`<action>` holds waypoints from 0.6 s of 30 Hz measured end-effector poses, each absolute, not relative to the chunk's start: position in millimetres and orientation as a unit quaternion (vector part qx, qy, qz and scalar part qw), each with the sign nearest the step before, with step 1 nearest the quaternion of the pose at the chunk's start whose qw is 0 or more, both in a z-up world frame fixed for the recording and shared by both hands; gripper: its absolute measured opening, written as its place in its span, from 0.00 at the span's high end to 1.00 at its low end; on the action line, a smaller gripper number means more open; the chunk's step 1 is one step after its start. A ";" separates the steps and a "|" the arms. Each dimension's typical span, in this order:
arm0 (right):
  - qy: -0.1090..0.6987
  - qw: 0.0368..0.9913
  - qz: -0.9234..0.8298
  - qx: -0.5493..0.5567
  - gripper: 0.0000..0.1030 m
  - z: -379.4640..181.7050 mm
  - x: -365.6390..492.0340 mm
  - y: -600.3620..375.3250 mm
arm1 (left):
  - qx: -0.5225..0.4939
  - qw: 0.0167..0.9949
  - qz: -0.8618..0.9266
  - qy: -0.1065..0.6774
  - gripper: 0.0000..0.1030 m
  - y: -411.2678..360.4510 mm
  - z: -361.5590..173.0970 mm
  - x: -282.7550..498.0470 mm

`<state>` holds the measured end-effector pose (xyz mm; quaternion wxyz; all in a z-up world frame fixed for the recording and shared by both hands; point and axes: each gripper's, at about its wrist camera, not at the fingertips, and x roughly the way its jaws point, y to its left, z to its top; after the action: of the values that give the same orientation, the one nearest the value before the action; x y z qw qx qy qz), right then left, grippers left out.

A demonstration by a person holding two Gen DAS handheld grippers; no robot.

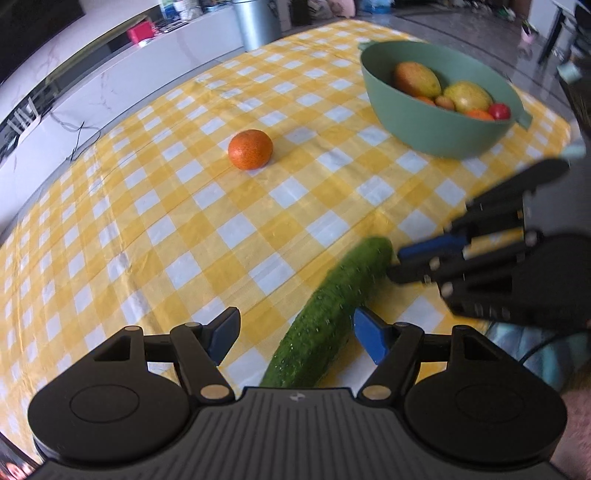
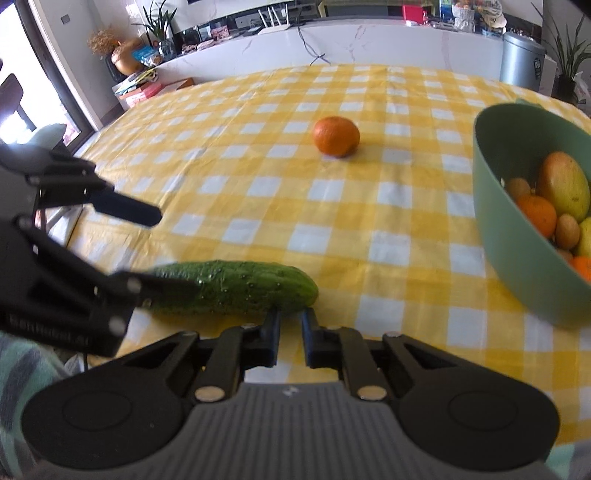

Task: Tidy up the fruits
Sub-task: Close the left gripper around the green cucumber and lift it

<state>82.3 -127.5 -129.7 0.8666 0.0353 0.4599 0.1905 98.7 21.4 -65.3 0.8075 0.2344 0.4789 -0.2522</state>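
A green cucumber (image 1: 332,314) lies on the yellow checked tablecloth (image 1: 184,221). My left gripper (image 1: 295,332) is open, its fingers on either side of the cucumber's near end. In the right wrist view the cucumber (image 2: 240,286) lies crosswise just beyond my right gripper (image 2: 290,321), whose jaws are nearly closed with a narrow gap and nothing between them. An orange (image 1: 250,148) sits alone mid-table; it also shows in the right wrist view (image 2: 336,135). A green bowl (image 1: 406,122) holds mangoes, oranges and small fruits.
The bowl (image 2: 517,277) stands at the right in the right wrist view. A grey bin (image 1: 256,22) and a white counter (image 1: 92,85) lie beyond the table's far edge. The tablecloth (image 2: 258,166) spreads around the orange.
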 end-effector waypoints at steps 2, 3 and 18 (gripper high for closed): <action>0.457 0.868 0.189 0.036 0.92 -129.4 86.2 -127.2 | 0.249 0.804 -0.255 0.476 0.20 18.8 -68.8 98.8; 0.456 0.869 0.188 0.038 0.92 -129.9 88.2 -127.5 | 0.256 0.802 -0.255 0.475 0.20 17.2 -71.2 99.3; 0.430 0.880 0.187 0.071 0.85 -133.3 98.5 -137.3 | 0.262 0.785 -0.278 0.487 0.18 8.3 -89.6 110.2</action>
<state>98.5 -137.3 -133.3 0.8804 0.0712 0.4300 0.1866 110.2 8.3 -89.6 0.7852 0.2621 0.4871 -0.2783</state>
